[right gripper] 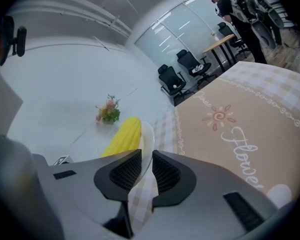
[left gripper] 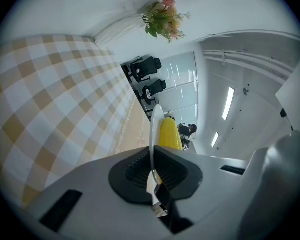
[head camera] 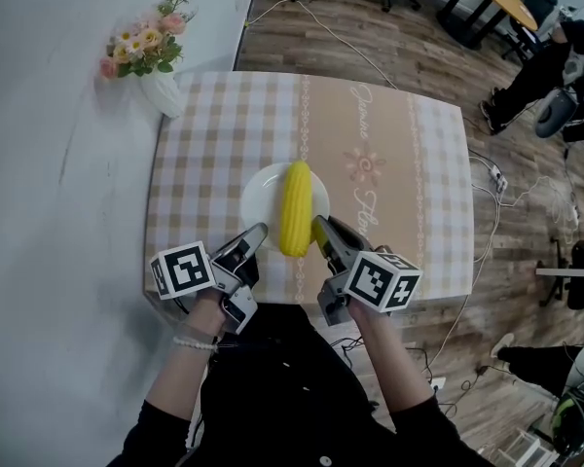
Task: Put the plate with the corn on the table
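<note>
- The white plate [head camera: 261, 198] sits low in the middle of the head view, over the near part of the check-clothed surface [head camera: 214, 134]; whether it rests on the cloth or is held just above it cannot be told.
- The yellow corn [head camera: 295, 208] lies lengthwise across the plate, its near end reaching the rim closest to the person.
- The left gripper [head camera: 257, 233] is at the plate's lower left rim, and its own view shows both pads pressed onto the thin edge.
- The right gripper [head camera: 320, 229] is at the lower right rim, its jaws drawn in on the rim between the pads.
- A vase of flowers [head camera: 154, 66] stands at the surface's upper left corner, well apart from the plate.
</note>
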Demonstrator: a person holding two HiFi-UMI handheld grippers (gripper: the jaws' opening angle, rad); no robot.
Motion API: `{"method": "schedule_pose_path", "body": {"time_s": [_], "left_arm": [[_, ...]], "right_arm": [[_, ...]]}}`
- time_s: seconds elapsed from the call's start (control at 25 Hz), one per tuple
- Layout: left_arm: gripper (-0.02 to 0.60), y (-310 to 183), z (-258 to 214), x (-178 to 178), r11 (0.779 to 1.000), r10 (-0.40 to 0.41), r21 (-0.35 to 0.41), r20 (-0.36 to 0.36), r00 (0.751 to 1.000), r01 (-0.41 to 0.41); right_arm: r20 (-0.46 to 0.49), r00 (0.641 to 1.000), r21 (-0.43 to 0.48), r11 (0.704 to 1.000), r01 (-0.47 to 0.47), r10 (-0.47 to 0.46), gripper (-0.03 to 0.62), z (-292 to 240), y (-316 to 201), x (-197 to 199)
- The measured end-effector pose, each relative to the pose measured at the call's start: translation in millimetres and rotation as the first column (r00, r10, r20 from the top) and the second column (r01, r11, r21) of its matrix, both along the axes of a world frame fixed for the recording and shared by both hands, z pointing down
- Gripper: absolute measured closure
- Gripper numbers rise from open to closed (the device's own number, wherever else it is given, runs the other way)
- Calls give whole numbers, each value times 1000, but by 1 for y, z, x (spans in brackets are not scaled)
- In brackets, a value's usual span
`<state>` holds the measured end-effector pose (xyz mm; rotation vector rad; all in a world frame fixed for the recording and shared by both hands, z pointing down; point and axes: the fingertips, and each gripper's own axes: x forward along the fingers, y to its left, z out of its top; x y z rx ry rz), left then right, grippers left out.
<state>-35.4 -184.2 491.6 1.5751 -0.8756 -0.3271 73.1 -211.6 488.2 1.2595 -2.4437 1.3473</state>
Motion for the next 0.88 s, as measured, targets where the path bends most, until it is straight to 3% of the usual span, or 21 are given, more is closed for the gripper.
{"method": "schedule_pose_path", "body": {"time_s": [0.28, 0.88], "left_arm": [[558, -16, 21, -1, 1000, 19, 3, 50, 999, -20], [555, -37, 80, -1, 988, 115, -106, 50, 992, -110]], "right_arm": [[-25, 999, -39, 999, -23, 22, 496, 26, -13, 0], [-89, 996, -163, 986, -44, 29, 493, 86, -23, 0]]}}
